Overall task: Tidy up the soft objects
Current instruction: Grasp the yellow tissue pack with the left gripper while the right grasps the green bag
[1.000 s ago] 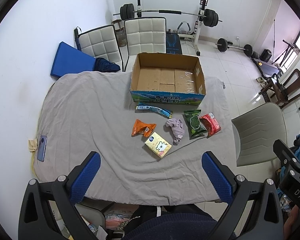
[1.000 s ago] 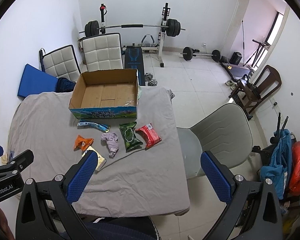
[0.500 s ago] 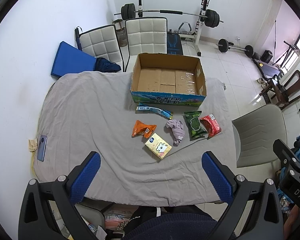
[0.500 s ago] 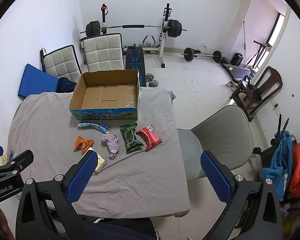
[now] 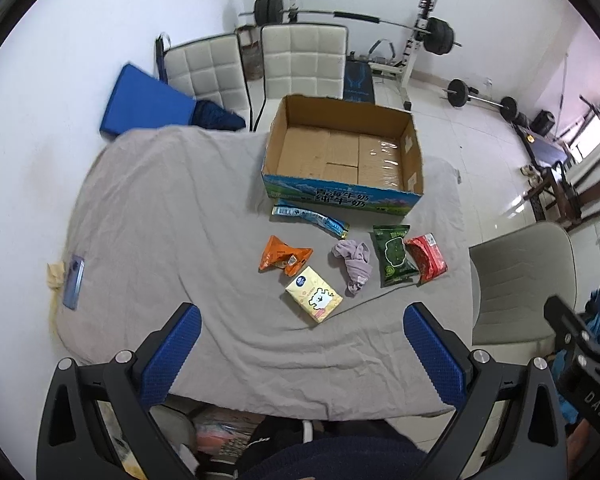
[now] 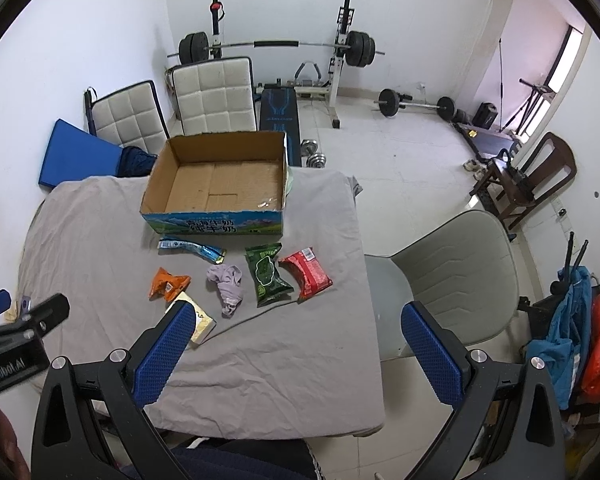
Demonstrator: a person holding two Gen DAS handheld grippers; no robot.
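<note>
Cardboard box [image 5: 342,160] is empty; both grippers, left gripper [image 5: 302,344] and right gripper [image 6: 296,340], hover released; next, grasp the purple cloth [image 5: 354,262].

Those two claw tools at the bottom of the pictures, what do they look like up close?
Each is a black angular frame with silver screws and two fingers faced with blue dotted pads. The left gripper and the right gripper look alike. Seen from the other's camera, white lettering shows on their black bodies: "GenRobot.AI" on the left one, "DAS" on the right. No cables are visible.
</note>
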